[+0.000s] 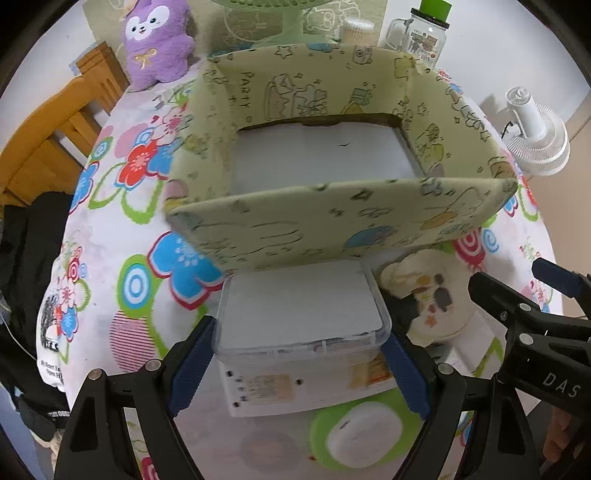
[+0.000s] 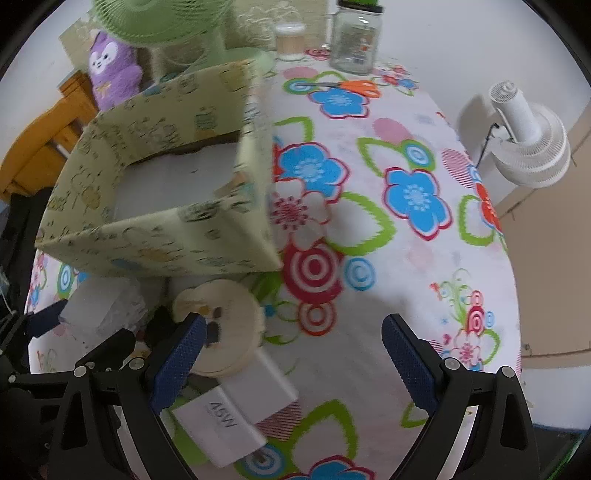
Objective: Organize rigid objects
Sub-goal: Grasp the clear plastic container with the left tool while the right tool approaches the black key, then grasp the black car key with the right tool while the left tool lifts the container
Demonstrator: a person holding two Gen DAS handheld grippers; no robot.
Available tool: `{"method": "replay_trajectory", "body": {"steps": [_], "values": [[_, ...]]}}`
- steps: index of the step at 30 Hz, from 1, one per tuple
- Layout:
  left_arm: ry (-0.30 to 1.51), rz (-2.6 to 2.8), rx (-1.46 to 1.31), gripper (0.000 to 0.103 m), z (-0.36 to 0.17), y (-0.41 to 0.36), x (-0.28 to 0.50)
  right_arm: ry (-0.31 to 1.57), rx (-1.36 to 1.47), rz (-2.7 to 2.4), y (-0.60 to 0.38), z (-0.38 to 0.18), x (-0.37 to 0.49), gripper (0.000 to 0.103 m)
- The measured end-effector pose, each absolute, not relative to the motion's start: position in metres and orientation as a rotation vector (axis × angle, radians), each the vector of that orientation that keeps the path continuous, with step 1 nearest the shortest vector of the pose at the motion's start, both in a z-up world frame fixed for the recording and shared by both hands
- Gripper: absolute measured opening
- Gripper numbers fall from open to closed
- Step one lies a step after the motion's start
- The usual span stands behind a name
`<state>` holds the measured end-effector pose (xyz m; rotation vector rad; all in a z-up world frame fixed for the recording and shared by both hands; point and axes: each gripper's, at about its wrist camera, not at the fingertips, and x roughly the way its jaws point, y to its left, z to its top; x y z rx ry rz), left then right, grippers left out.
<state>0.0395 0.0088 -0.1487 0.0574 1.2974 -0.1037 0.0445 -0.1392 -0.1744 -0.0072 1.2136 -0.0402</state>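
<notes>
My left gripper (image 1: 299, 369) is shut on a clear plastic box with a white lid (image 1: 301, 308) and holds it just before the near wall of a yellow-green patterned storage box (image 1: 332, 221), whose white floor is bare. Under the clear box lies a white flat packet (image 1: 295, 391). My right gripper (image 2: 291, 354) is open and empty above the flowered tablecloth. Its left finger is beside a round cream case (image 2: 221, 325) and a white 45W charger (image 2: 236, 413). The storage box (image 2: 162, 236) stands at the left of the right wrist view.
A small white oval case (image 1: 364, 430) lies near the table's front. At the back stand a purple plush toy (image 1: 157, 40), a green fan (image 2: 159, 22), a glass jar (image 2: 354, 37) and orange scissors (image 2: 354, 86). A white fan (image 2: 528, 147) is off the right edge.
</notes>
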Motion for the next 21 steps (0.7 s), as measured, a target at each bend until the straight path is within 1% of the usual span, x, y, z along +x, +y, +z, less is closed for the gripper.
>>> {"method": "replay_trajectory", "body": {"steps": [9,15,17,18,20,21], "values": [[1.3,-0.073,0.086,0.089,-0.158,0.032,0.039,1.244,-0.019,-0.001,-0.113,-0.187,0.045,0.097],[1.304,-0.062,0.099,0.089,-0.166,0.044,0.038,1.23,-0.05,0.034,-0.095,-0.189,0.045,0.097],[1.301,-0.062,0.1,0.089,-0.166,0.046,0.039,1.226,-0.067,0.044,-0.088,-0.189,0.046,0.089],[1.299,-0.058,0.108,0.089,-0.167,0.047,0.04,1.23,-0.078,0.052,-0.083,-0.191,0.047,0.088],[1.293,-0.06,0.126,0.089,-0.168,0.046,0.039,1.237,-0.084,0.06,-0.077,-0.194,0.048,0.081],[1.291,-0.061,0.129,0.09,-0.168,0.047,0.04,1.241,-0.078,0.068,-0.075,-0.195,0.048,0.079]]}}
